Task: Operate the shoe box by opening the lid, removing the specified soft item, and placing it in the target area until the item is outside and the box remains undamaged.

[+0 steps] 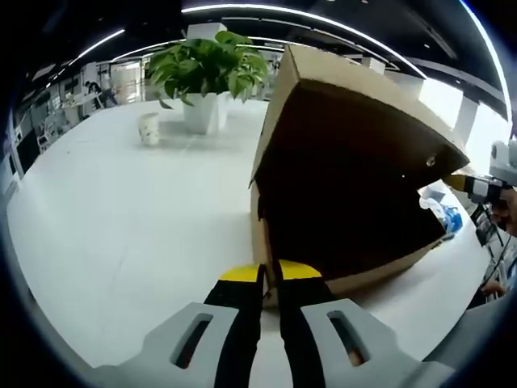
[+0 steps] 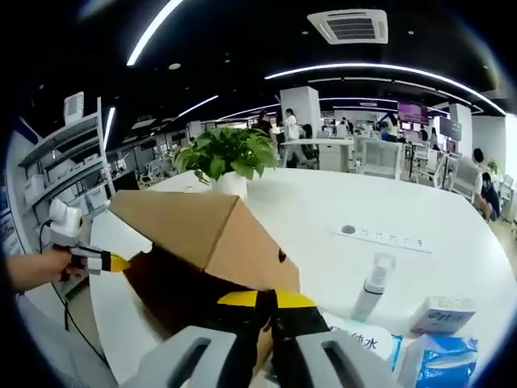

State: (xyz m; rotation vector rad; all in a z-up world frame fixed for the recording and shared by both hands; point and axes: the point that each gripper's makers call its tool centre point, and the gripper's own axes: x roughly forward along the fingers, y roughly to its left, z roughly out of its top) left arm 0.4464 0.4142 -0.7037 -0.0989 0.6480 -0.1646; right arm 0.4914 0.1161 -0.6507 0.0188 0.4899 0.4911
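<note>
Pinching brown cardboard shoe box [image 1: 355, 186] edges, both grippers' yellow-tipped fingers [image 1: 271, 275] together, glossy white table [image 1: 121, 226].

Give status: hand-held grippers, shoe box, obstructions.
Left hand-held gripper shut at box edge; right hand-held gripper shut on lid rim. Shoe box lid raised, interior dark, soft item unseen. Bottle and packets beside box.

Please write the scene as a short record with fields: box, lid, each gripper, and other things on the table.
box: brown cardboard shoe box on the white table
lid: raised, tilted up; inside dark, contents cannot tell
left gripper: jaws nearly together at the box's near edge; grip cannot tell
right gripper: jaws close together at the box; grip cannot tell
plant: potted plant behind the box
cup: paper cup beside the plant
other: spray bottle, tissue packs
</note>
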